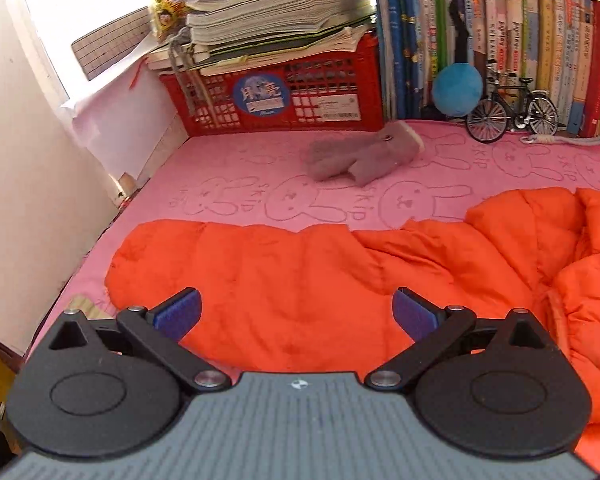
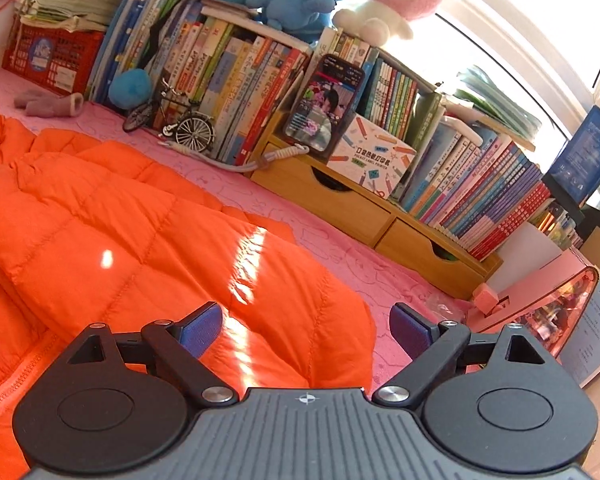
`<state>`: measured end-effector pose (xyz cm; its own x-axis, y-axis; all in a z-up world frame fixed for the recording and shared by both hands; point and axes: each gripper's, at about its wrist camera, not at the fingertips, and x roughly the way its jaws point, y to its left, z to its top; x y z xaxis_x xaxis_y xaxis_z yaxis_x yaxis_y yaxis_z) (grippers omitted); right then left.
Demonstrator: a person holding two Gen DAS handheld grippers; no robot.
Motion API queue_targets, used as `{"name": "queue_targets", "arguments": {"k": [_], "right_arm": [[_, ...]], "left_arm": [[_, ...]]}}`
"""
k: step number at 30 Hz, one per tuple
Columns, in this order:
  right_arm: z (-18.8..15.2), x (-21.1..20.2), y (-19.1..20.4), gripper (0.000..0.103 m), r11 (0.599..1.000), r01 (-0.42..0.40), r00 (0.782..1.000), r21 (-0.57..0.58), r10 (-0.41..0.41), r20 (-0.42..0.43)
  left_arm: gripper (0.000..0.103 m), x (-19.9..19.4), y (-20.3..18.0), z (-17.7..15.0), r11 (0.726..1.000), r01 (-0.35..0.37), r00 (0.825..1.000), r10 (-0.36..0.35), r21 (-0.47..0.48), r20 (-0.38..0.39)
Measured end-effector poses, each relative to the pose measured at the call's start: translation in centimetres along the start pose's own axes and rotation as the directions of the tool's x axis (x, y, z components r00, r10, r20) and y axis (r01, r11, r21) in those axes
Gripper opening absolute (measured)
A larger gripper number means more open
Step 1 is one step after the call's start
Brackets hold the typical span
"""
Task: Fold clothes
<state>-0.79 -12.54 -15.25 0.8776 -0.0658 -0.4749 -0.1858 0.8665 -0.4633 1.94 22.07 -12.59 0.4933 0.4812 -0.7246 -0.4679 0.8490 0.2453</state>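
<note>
Lying spread across the pink rabbit-print surface: one orange quilted jacket, partly bunched toward the right, zipper edge visible in the right wrist view. Left gripper and right gripper both hover above the jacket with jaws wide apart, nothing between the pads. Behind the jacket: grey glove, red crate, model bicycle.
</note>
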Motion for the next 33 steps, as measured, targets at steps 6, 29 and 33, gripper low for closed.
{"name": "queue_targets", "arguments": {"k": [6, 29, 33], "right_arm": [[3.2, 0.3, 4.9, 0.094, 0.996, -0.08, 0.996, -0.044, 0.082, 0.044], [9.5, -0.2, 16.9, 0.098, 0.985, -0.138, 0.99, -0.104, 0.141, 0.023], [9.5, -0.5, 17.0, 0.098, 0.99, -0.121, 0.992, -0.077, 0.122, 0.009]], "left_arm": [[0.103, 2.0, 8.6, 0.2, 0.983, -0.125, 0.99, 0.116, -0.135, -0.076], [0.049, 14.6, 18.5, 2.3, 0.939, 0.001, 0.972, -0.081, -0.344, -0.219], [0.023, 13.9, 17.7, 2.9, 0.937, 0.045, 0.974, -0.117, -0.346, -0.192]]}}
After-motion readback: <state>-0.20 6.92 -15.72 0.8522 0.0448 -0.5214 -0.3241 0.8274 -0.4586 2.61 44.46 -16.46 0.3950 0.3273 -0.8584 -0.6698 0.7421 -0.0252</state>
